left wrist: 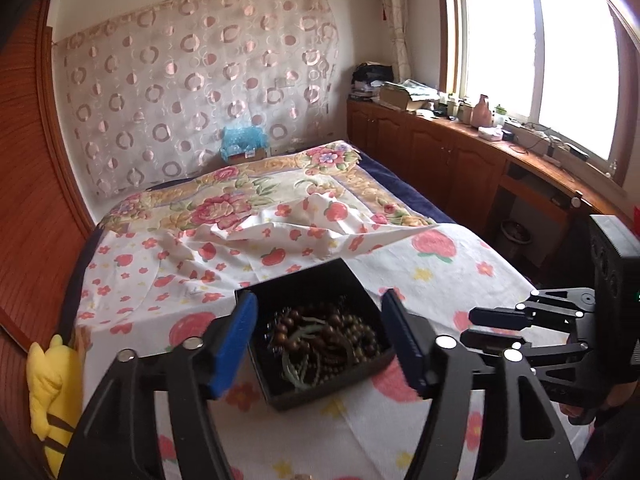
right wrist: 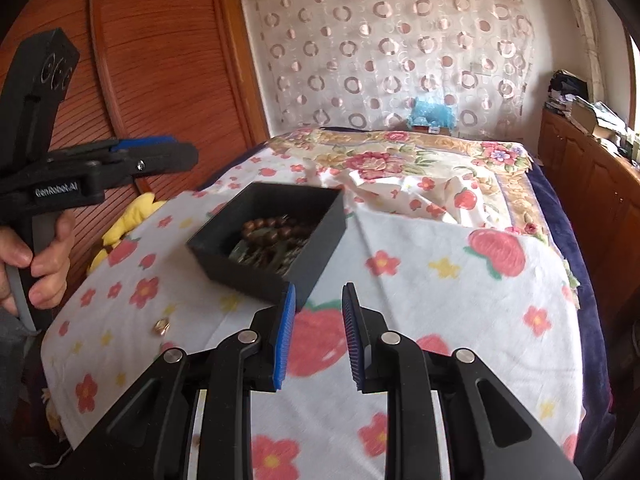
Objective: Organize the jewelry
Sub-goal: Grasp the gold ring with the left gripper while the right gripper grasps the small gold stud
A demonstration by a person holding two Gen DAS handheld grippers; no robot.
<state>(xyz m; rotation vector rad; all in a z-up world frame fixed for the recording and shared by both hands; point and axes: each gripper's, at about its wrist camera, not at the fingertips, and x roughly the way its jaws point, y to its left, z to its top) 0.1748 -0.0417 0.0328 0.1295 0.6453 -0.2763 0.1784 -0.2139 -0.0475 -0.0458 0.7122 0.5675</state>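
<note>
Across most of both views spreads a bed (left wrist: 440, 280) under a white sheet printed with red strawberries and small flowers, with a rose-patterned blanket (left wrist: 248, 196) lying farther back toward a curtain of pink rings (left wrist: 192, 80). At the right of the left wrist frame a wooden cabinet run (left wrist: 448, 152) sits below a bright window, its top cluttered. Low in the centre of that frame stands a black open box (left wrist: 320, 332) on the sheet, holding a tangle of brown beaded bracelets (left wrist: 328, 336) and a pale green cord. The left gripper (left wrist: 320, 340) frames the box with its blue pads spread wide and nothing between them; seen from the right wrist frame, it shows at the upper left, gripped by a hand (right wrist: 36, 256). The right gripper (right wrist: 320, 336) hovers over the sheet just short of the box's near corner, its jaws narrow and empty. A yellow plush toy (left wrist: 52, 392) slumps at the lower left bed edge. On the sheet left of the box lies a small gold ring (right wrist: 161, 326).
</note>
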